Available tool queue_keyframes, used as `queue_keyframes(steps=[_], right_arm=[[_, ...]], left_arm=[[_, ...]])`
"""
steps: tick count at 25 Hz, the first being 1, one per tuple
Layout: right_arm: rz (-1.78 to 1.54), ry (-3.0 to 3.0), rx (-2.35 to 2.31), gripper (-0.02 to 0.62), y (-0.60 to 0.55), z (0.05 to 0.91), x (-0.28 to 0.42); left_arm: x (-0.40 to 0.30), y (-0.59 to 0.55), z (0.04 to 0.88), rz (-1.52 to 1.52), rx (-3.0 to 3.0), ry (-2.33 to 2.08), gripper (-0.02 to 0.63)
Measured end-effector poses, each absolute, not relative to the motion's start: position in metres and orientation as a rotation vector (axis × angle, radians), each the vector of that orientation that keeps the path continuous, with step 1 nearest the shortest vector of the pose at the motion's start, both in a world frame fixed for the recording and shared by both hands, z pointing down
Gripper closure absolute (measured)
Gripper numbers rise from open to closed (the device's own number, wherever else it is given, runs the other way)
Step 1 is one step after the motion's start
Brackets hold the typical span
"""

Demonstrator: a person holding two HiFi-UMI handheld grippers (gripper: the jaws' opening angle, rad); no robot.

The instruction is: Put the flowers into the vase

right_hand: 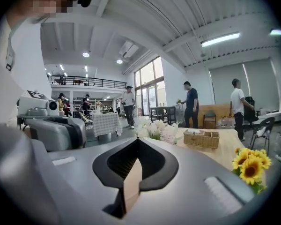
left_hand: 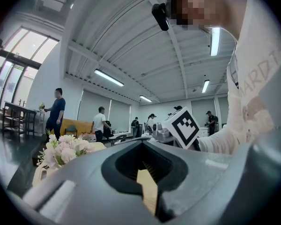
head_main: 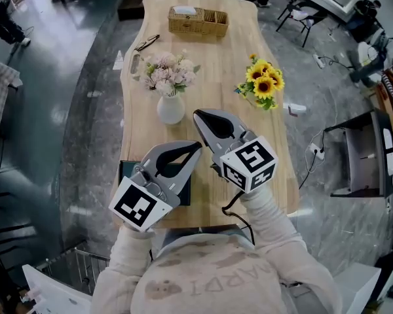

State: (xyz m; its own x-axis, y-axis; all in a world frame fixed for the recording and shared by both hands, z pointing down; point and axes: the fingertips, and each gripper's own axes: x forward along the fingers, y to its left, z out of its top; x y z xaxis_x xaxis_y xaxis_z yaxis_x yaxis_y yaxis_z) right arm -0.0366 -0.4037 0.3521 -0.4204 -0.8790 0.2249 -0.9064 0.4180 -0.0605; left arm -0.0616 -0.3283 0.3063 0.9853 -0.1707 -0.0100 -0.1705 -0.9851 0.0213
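The left tool, lower centre, is held closed and empty. A white vase with pale pink blooms is set on the bench. The right tool is closed, empty. Yellow sunflowers are laid at centre right.

A long light wooden table is seen on a shiny grey floor. A brown woven basket is set near the table's far end. A thin dark thing, too small to tell, is laid by the left edge. A flat dark tray is placed at the near edge.
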Motion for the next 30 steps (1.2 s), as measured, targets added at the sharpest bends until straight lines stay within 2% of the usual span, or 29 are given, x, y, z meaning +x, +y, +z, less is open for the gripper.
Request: queue_keyframes(steps=[16,30], right_arm=[[0.116,-2.661,1.574,0.569,-0.313,0.299,-0.055],[0.043,-2.672,1.547,0.571,-0.294,0.292,-0.068]], left_arm=[[-0.075,-0.305,0.284,-0.021,3.114,-0.353,0.604],[-0.081,-0.296,0.279,-0.023,3.131,-0.373,0.604]])
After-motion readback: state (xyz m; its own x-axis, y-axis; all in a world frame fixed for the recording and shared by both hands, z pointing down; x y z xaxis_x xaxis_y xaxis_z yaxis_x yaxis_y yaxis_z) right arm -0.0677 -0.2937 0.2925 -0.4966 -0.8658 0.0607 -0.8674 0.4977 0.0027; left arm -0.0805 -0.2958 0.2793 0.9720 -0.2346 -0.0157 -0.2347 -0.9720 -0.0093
